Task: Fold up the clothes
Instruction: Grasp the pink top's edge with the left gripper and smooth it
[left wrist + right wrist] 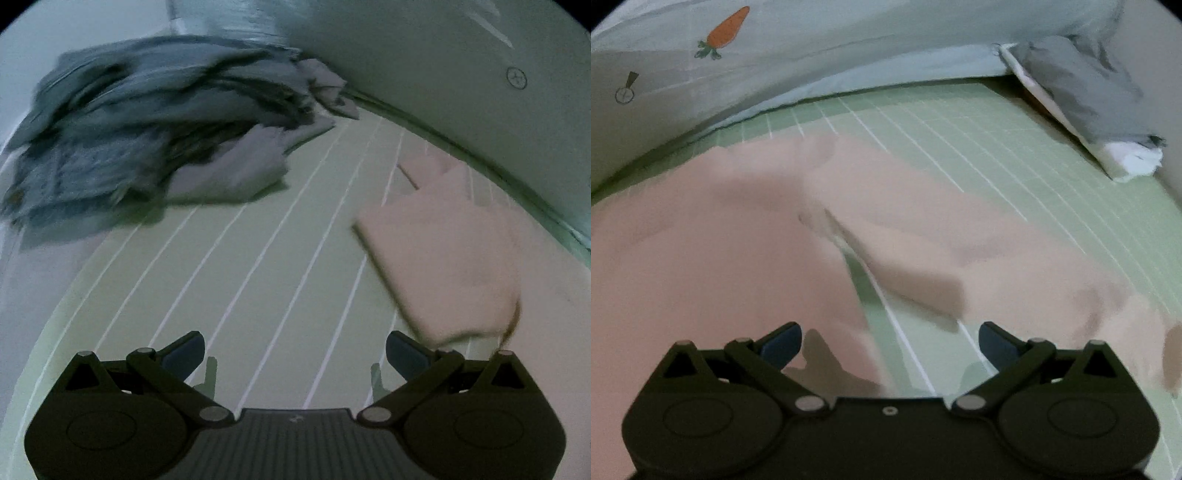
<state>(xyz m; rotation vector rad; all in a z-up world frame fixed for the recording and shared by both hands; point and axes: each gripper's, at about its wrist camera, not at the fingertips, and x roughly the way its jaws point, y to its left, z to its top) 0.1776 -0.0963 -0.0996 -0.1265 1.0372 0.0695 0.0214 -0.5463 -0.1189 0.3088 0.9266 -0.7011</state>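
Green, white-lined bed sheet [1015,155] underneath everything, largest in both views, bordered at the far side by a pale carrot-print cover [812,48]. Pink garment [720,258] next in size, spread on that sheet directly ahead of the right hand-held gripper [890,341] and lying at the right edge of the left wrist view, near the left hand-held gripper [295,350]; long axis judged to run from near left to far right in the right wrist view, with a folded flap lying diagonally across it, though blur leaves the exact ends unclear. Crumpled denim and lilac clothes [147,129] heaped well apart, at the far left of the left wrist view; grey-and-white bundle [1089,107] at the far right of the right one. Both grippers spread wide, nothing between the fingers, no cloth touched. Likely trouble: pinching one layer only, so the flap slides open; or dragging the sheet along with the garment; or uneven lifts skewing the fold line.
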